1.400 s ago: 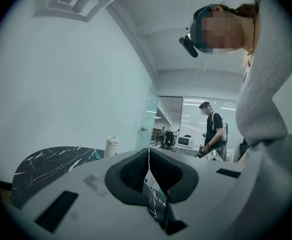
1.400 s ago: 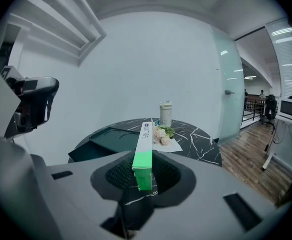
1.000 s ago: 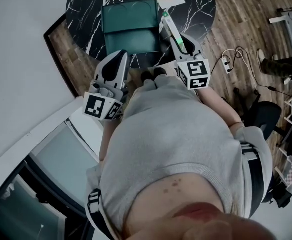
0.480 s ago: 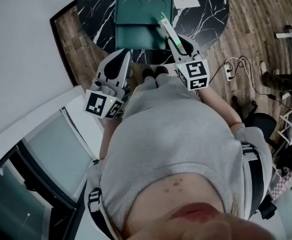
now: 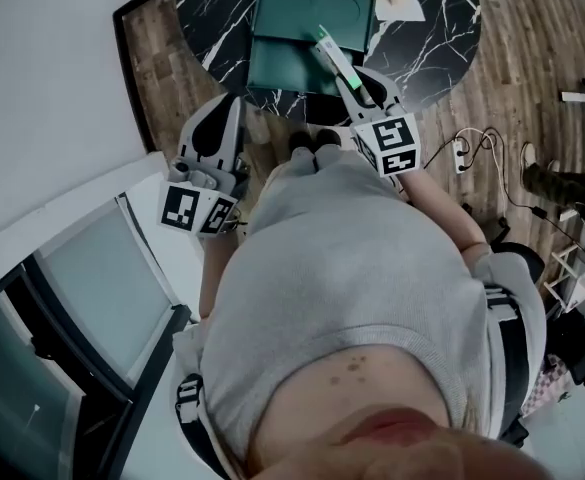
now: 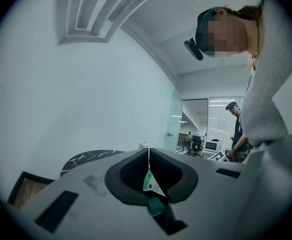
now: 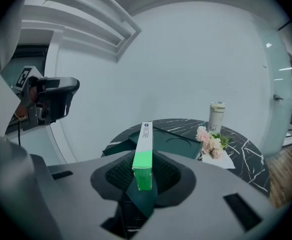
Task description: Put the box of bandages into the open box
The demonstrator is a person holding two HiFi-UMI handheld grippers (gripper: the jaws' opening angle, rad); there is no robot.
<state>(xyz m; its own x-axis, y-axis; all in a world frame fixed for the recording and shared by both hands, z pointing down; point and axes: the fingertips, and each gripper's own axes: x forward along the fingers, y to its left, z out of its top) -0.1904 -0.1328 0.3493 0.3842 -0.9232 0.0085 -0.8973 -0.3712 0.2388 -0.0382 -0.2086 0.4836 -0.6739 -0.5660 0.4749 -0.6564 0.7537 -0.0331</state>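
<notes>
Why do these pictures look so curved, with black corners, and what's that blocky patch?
Left gripper view: fisheye, black corners, bowed ceiling lines; the mosaic was laid over a face afterwards. Right gripper view: same fisheye, with the bandage box sharp up close. Head view: dim and wide-angle too.

The head view is dim and greyish, with soft even light and no hard shadows; straight lines bend near its edges. Both gripper views are round fisheye pictures with black corners. In the left gripper view the far window [image 6: 219,118] glares white. In the right gripper view the box of bandages [image 7: 143,159] looks sharp and bright green.
</notes>
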